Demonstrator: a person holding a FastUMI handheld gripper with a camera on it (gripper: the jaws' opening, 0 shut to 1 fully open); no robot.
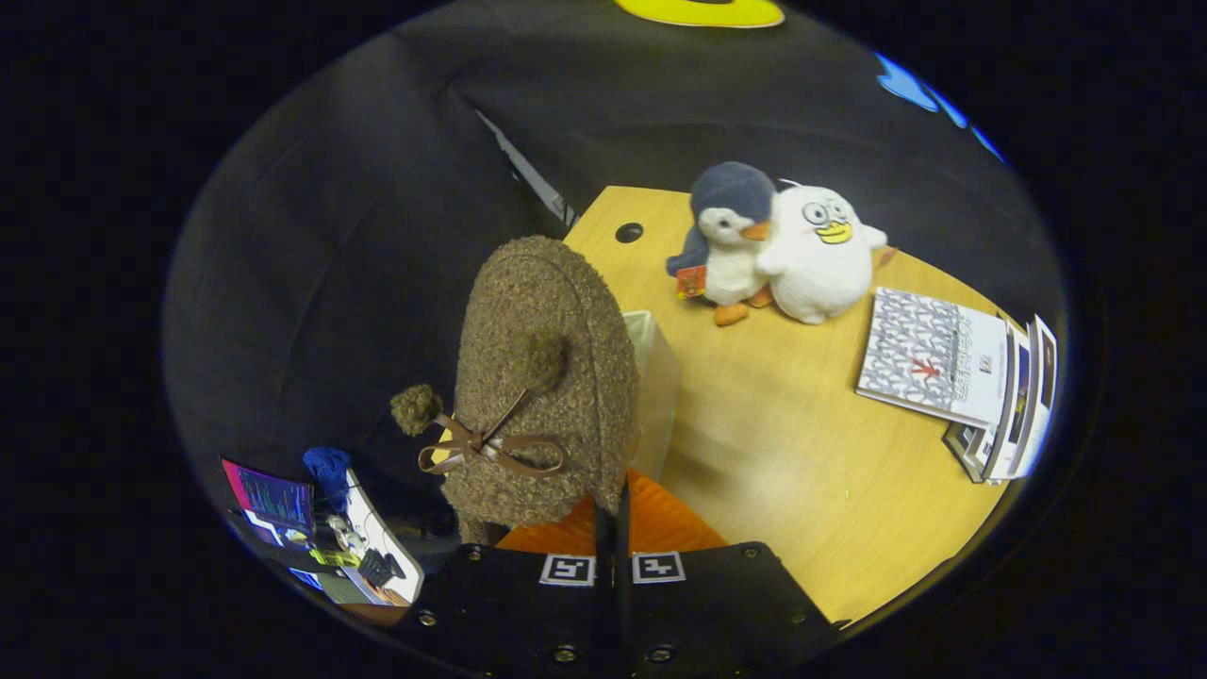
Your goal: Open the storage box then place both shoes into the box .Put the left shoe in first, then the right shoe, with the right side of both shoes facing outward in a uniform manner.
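Observation:
A brown fuzzy shoe (542, 377) with a brown ribbon bow and two pompoms hangs in the air just ahead of my fingers, toe pointing up and away. My gripper (611, 528) is shut on the shoe's lower edge, with the fingers pressed close together. Behind the shoe, on the wooden table (801, 471), stands a pale translucent storage box (658, 377). The shoe hides most of the box, so I cannot tell whether its lid is open.
A penguin plush (726, 240) and a white duck plush (820, 255) sit at the table's far side, near a cable hole (628, 232). Several magazines (962, 368) lie to the right. Below and left, off the table, is a desk with a laptop (273, 505).

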